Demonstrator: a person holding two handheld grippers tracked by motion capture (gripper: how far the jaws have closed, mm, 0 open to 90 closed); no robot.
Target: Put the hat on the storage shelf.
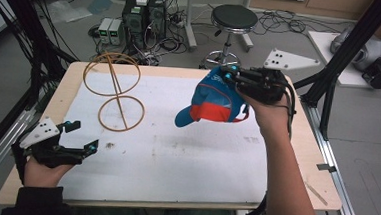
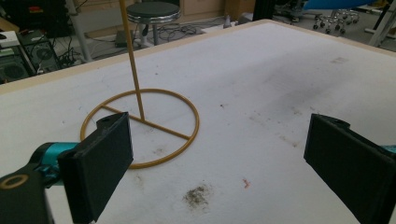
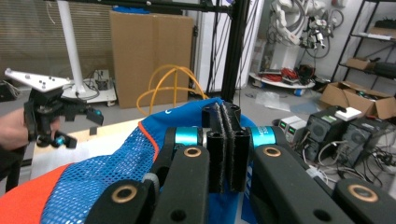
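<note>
Cap (image 1: 214, 101) above white table (image 1: 175, 156), stool (image 1: 233, 20) and cables beyond.

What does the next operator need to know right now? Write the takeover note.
Right tongs: shut on the blue and orange cap, held in the air above the table.
Left tongs: open, empty, low over the near left of the table.
Yellow wire stand: upright at the far left, nothing on it.
Done: cap picked up.
Left: probably carry the cap over and hang it on the stand's top ring, then let go.
</note>
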